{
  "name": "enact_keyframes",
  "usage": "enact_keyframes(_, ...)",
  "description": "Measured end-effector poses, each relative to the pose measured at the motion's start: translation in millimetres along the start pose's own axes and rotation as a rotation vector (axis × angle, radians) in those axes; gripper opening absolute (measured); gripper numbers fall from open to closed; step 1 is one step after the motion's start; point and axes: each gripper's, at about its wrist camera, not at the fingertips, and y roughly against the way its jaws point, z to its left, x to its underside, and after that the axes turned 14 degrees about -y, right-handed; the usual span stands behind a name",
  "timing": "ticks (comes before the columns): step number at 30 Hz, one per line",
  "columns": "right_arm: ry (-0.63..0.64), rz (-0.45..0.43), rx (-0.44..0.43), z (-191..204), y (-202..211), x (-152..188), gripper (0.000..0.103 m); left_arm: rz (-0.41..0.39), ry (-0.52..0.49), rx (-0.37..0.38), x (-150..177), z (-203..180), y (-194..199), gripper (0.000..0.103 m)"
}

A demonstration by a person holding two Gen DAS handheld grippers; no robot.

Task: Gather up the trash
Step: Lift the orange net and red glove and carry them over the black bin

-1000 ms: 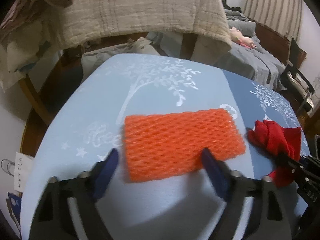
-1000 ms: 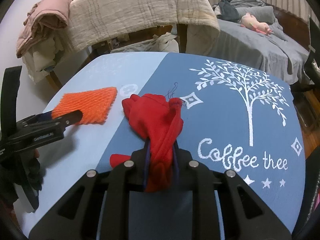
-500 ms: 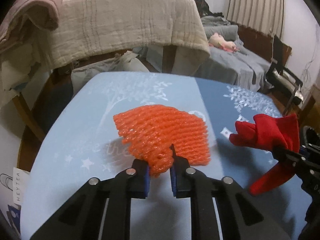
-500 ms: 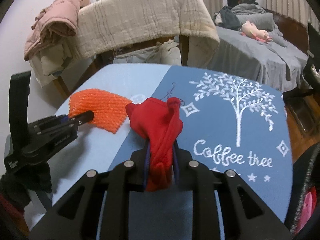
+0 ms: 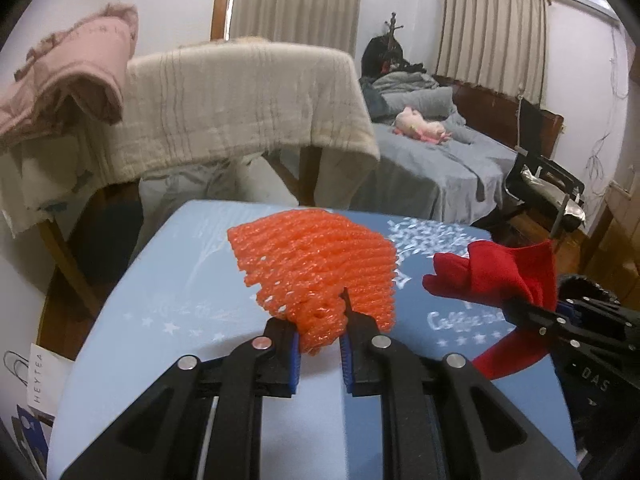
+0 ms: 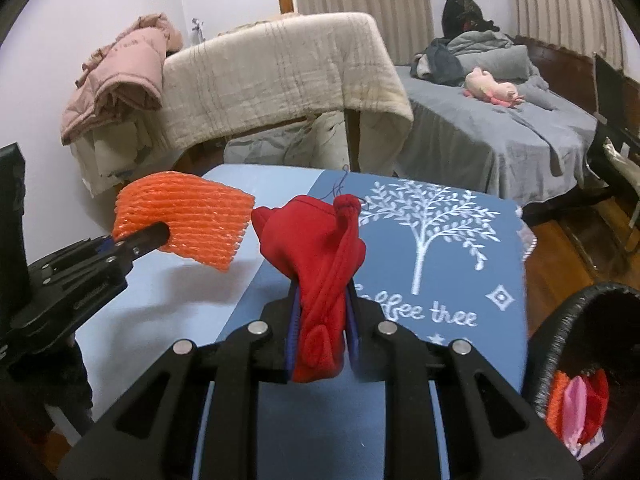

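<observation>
My left gripper (image 5: 320,344) is shut on an orange foam net (image 5: 320,264) and holds it up above the blue tablecloth (image 5: 180,288). The net also shows in the right wrist view (image 6: 192,216), held by the left gripper (image 6: 156,236). My right gripper (image 6: 320,336) is shut on a red cloth (image 6: 320,248) and holds it above the table. The cloth also shows in the left wrist view (image 5: 496,276), at the right gripper's (image 5: 516,308) tips.
A dark bin (image 6: 560,320) with orange, pink and red scraps inside stands at the table's right edge. A blanket-draped chair (image 6: 280,72) stands behind the table, and a bed (image 6: 500,120) is at the back right. A paper bag (image 5: 40,364) sits left, below the table.
My left gripper shut on the orange net and lifted it off the table. My right gripper rose with the red cloth, and the bin came into view.
</observation>
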Motion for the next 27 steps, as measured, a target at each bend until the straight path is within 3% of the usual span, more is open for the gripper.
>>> enact_keyframes(10, -0.017, -0.079, 0.016, -24, 56, -1, 0.02, -0.069, -0.031, 0.05, -15, -42, 39, 0.016)
enact_keyframes(27, -0.095, -0.189, 0.073, -87, 128, 10, 0.02, -0.128, -0.119, 0.144, -31, -127, 64, 0.016)
